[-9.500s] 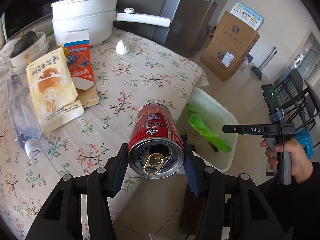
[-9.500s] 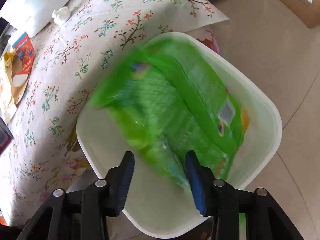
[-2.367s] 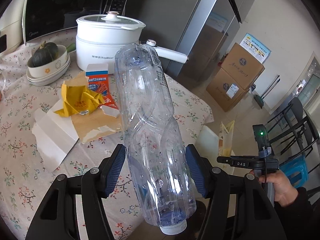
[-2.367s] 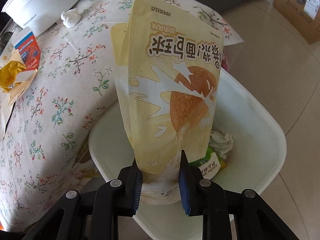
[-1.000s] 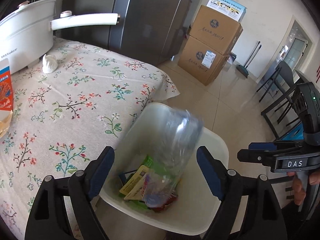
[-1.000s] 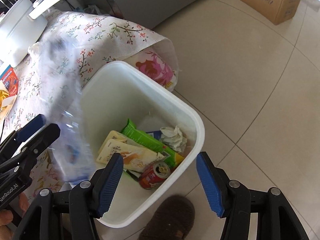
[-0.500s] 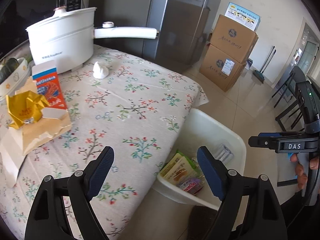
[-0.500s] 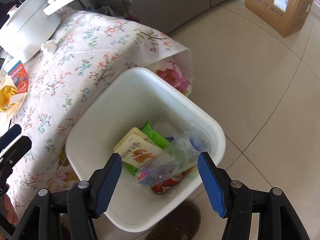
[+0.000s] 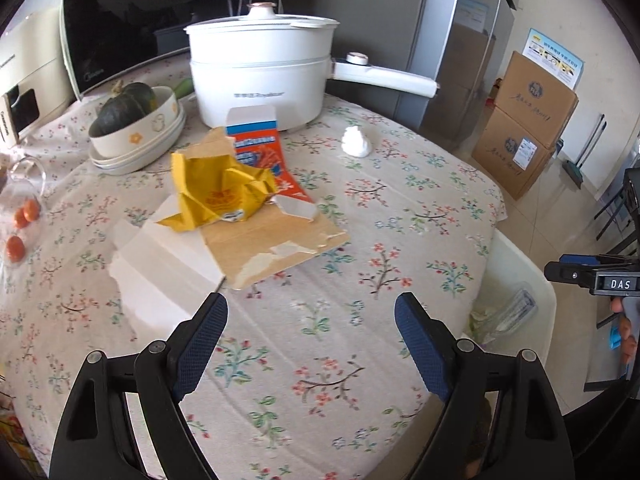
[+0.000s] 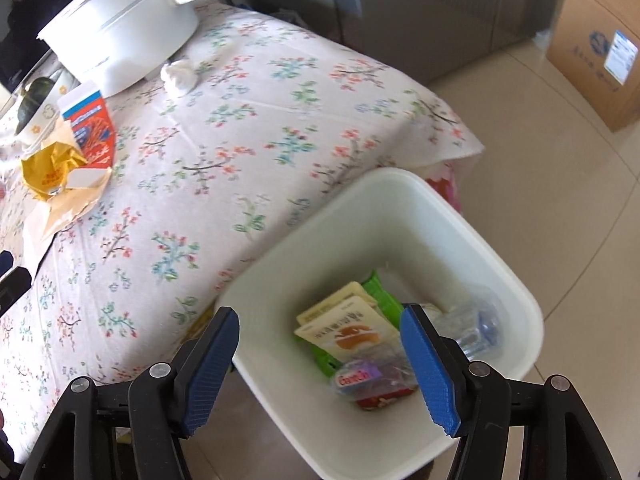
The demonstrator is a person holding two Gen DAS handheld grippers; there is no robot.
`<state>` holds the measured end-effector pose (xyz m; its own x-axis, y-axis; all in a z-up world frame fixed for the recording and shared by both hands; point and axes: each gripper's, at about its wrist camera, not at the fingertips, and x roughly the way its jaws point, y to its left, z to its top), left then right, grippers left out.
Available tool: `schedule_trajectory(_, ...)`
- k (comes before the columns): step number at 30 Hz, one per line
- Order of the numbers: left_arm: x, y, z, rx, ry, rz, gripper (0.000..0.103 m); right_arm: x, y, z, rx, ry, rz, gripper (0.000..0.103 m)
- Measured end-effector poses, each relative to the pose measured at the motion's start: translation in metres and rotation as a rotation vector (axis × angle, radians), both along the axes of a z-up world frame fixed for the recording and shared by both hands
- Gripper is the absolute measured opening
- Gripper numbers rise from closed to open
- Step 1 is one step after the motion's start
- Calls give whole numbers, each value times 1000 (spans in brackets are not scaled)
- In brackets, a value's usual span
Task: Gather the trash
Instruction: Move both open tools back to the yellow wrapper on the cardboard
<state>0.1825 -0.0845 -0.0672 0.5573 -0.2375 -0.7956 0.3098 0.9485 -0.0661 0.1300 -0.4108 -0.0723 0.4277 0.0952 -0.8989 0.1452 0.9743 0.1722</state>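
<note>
White bin (image 10: 516, 280) is seen beside the table (image 9: 420, 216), a bottle (image 10: 476, 330) lying inside. Left gripper (image 9: 310, 340) is held wide apart and empty; right gripper (image 10: 320, 364), jaws just opened further, is empty too.

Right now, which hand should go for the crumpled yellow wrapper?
Left. Its gripper is open, empty and over the table facing the yellow wrapper; the right gripper, also empty, hangs over the bin.
</note>
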Motion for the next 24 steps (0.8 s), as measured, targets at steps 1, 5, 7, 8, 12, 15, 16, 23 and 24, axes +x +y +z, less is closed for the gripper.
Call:
schedule_trajectory(1,1,8,1,9,-4,11,88,3,7,1,-4,-2,10,74)
schedule_trajectory(5,7,41,4,29,-8,54,88,17,34,4,-13,-9,48,75)
schedule_trajectory(7,9,58,5,32,-12,78,88,24,48,6,-19,-13,66,75)
schedule_trajectory(8,10,67,4,34,-14,92,88,28,55,7,-22,-15,75,75)
schedule_trajectory(12,15,102,1,15,-3,153,88,41,85,9,-33,-22,115,76)
schedule_trajectory(15,21,123,0,6,16,192,88,52,108,10,-43,-31,146,77)
schedule_trajectory(16,22,128,0,8,14,200,88,55,115,10,-48,-35,155,77)
schedule_trajectory(23,20,165,5,55,0,246,88,81,170,6,-63,-47,227,78)
schedule_trajectory(24,19,170,5,48,7,254,88,84,178,5,-62,-47,235,79)
